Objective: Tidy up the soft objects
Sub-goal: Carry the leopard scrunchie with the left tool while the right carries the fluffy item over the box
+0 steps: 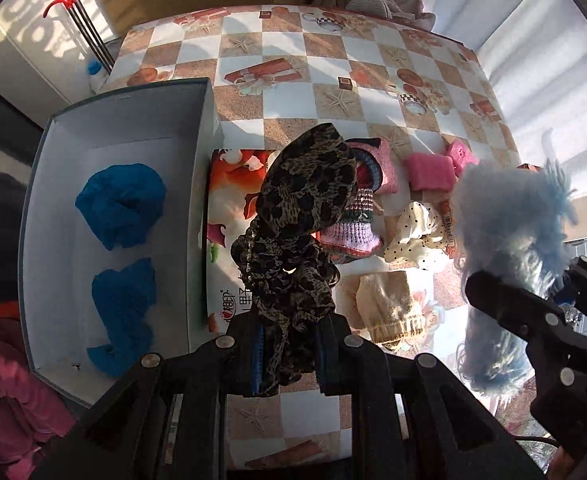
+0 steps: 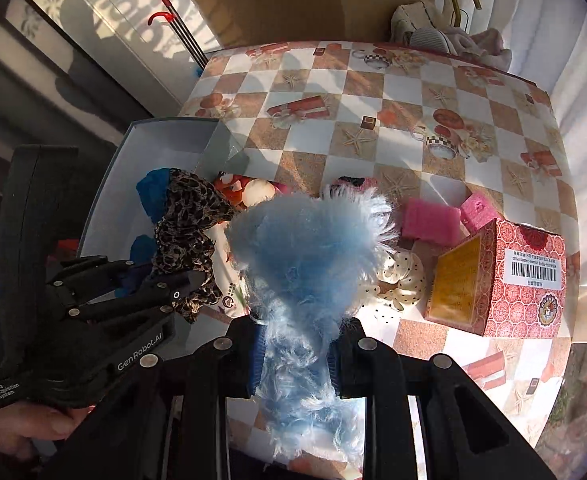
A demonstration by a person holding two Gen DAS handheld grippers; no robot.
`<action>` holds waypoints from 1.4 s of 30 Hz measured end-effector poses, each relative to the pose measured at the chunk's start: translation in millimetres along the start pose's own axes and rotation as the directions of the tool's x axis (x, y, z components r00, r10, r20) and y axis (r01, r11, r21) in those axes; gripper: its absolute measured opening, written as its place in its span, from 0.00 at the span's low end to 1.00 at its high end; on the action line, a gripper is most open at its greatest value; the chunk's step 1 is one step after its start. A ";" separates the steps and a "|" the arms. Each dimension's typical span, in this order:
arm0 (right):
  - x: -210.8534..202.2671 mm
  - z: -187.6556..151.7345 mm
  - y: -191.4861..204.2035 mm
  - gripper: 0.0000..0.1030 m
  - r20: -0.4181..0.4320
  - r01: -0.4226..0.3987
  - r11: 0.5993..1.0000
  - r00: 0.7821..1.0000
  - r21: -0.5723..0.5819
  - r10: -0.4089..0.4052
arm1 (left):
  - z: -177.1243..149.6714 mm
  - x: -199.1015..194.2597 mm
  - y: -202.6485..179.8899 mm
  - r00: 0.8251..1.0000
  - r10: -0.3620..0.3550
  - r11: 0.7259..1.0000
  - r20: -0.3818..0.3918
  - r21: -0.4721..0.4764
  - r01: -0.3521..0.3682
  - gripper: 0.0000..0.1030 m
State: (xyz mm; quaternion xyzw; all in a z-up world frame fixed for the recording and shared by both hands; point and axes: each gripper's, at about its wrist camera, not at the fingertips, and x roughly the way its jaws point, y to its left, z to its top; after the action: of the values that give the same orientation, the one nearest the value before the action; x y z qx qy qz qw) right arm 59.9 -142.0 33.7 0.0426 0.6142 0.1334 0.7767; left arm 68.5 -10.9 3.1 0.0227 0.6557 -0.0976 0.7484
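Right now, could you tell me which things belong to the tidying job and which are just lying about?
Job: leopard-print fabric scrunchie in left gripper; fluffy pale-blue scrunchie in right gripper; grey open box.
Lying about: red patterned carton; red-handled poles.

leopard-print scrunchie and fluffy blue scrunchie hang pinched (both lifted) above table.

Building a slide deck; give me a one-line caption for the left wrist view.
Left gripper shut on a leopard-print scarf beside a grey box holding blue cloths.
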 end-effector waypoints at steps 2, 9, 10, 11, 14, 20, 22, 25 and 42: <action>2.7 -4.6 14.7 0.26 -0.010 0.004 0.999 1.000 -0.042 -0.004 | -6.8 -1.6 5.7 1.000 -0.004 1.000 0.006 -0.012 0.004 0.21; 4.0 -8.8 41.8 0.26 -0.012 0.014 0.994 1.000 -0.106 -0.015 | -23.8 -11.9 25.3 0.999 0.003 0.997 0.047 -0.074 0.001 0.21; 5.8 -8.7 43.5 0.26 -0.019 0.011 0.994 1.000 -0.105 -0.013 | -25.8 -12.7 28.5 0.999 0.008 0.997 0.051 -0.080 -0.004 0.21; 7.4 -8.8 45.6 0.26 -0.026 0.010 0.995 1.000 -0.103 -0.012 | -27.8 -13.7 32.0 0.998 0.013 0.996 0.054 -0.087 -0.008 0.21; 11.4 -8.2 54.4 0.26 -0.044 0.006 0.994 0.999 -0.111 -0.011 | -34.1 -16.2 44.5 0.998 0.020 0.994 0.057 -0.109 -0.014 0.21; 17.6 -8.5 80.1 0.26 -0.060 0.006 0.985 0.998 -0.173 -0.017 | -45.3 -19.0 68.0 0.998 0.037 0.987 0.055 -0.157 -0.028 0.21; 20.2 -9.1 87.4 0.26 -0.067 0.005 0.982 0.998 -0.190 -0.018 | -48.8 -20.3 74.4 0.997 0.044 0.985 0.056 -0.167 -0.035 0.21; 25.1 -8.3 97.6 0.26 -0.081 0.006 0.978 0.996 -0.210 -0.023 | -54.9 -21.8 86.0 0.997 0.048 0.980 0.058 -0.196 -0.036 0.21; 30.7 12.0 146.0 0.26 -0.072 -0.009 0.967 0.997 -0.255 -0.010 | -70.4 -26.9 133.4 0.996 0.072 0.948 0.059 -0.313 -0.050 0.21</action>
State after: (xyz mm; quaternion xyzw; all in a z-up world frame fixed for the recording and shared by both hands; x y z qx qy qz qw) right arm 55.3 7.5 41.3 -0.0627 0.6196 0.2125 0.7530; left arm 20.0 134.3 7.3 -0.0784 0.6355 0.0295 0.7675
